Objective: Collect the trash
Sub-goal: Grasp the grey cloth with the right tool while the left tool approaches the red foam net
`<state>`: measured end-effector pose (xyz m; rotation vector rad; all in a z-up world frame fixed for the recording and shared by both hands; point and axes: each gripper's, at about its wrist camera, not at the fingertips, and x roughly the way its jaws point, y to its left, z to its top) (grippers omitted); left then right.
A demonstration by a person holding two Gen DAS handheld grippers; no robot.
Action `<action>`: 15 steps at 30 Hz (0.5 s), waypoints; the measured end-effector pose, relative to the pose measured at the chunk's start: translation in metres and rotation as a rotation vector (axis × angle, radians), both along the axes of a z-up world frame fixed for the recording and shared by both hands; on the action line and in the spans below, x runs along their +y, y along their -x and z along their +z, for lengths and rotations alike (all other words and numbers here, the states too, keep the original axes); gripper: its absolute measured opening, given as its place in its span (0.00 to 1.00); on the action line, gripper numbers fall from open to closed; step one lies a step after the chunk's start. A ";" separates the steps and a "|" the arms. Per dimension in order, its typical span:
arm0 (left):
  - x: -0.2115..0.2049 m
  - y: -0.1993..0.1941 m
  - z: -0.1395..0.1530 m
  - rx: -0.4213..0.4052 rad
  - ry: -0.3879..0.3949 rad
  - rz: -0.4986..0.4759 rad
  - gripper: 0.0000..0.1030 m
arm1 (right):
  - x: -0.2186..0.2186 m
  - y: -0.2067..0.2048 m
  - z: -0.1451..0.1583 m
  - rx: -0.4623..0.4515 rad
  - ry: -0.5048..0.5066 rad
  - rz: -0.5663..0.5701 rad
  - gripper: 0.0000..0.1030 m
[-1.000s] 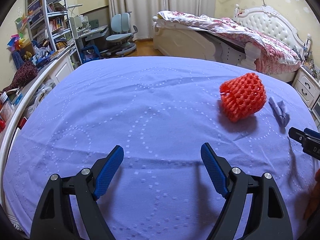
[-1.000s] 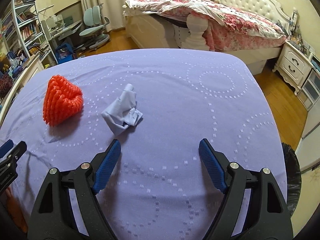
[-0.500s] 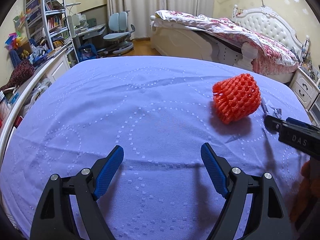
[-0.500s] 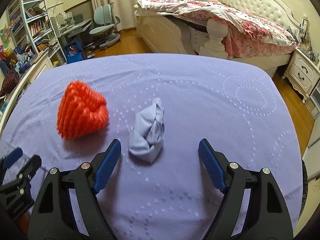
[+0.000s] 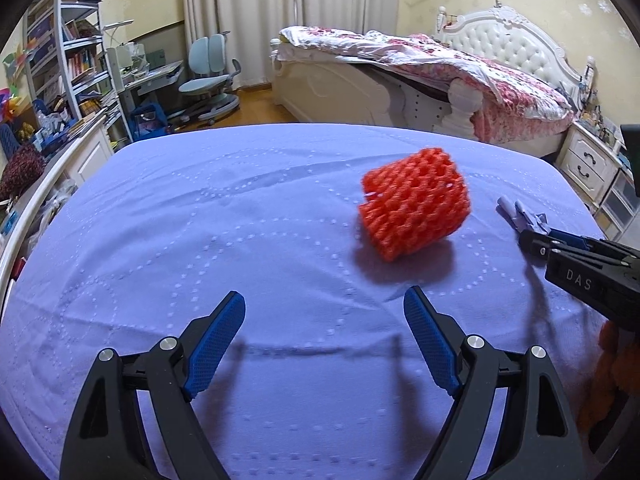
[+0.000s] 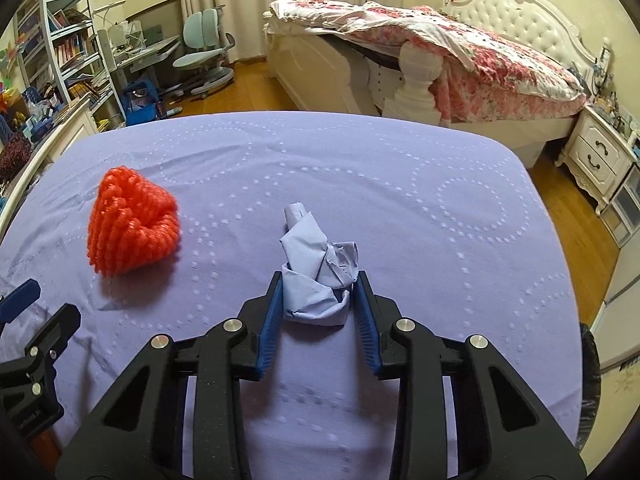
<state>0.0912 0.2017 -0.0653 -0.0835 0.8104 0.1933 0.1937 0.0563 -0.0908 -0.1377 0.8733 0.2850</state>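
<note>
The right gripper (image 6: 316, 300) is closing on the crumpled blue paper wad (image 6: 316, 276), pads seemingly touching. The red foam fruit net (image 5: 414, 210) lies ahead-right of the left gripper (image 5: 324, 340), jaws apart.

My left gripper (image 5: 324, 320) hangs with jaws wide over the purple bedspread (image 5: 200, 220), nothing between them. The red foam net (image 5: 414, 210) lies ahead and to the right. Further right, my right gripper (image 5: 528, 236) seems to pinch a pale crumpled scrap (image 5: 516, 212), closing
</note>
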 end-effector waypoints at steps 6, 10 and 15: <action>-0.020 -0.011 0.001 -0.006 -0.020 -0.054 0.81 | -0.032 -0.002 0.003 -0.001 -0.007 -0.042 0.32; -0.029 -0.020 0.001 -0.014 -0.019 -0.079 0.81 | -0.052 -0.006 0.004 0.003 -0.031 -0.068 0.32; -0.040 -0.036 0.001 -0.008 -0.033 -0.096 0.81 | -0.059 -0.010 0.004 0.005 -0.043 -0.068 0.33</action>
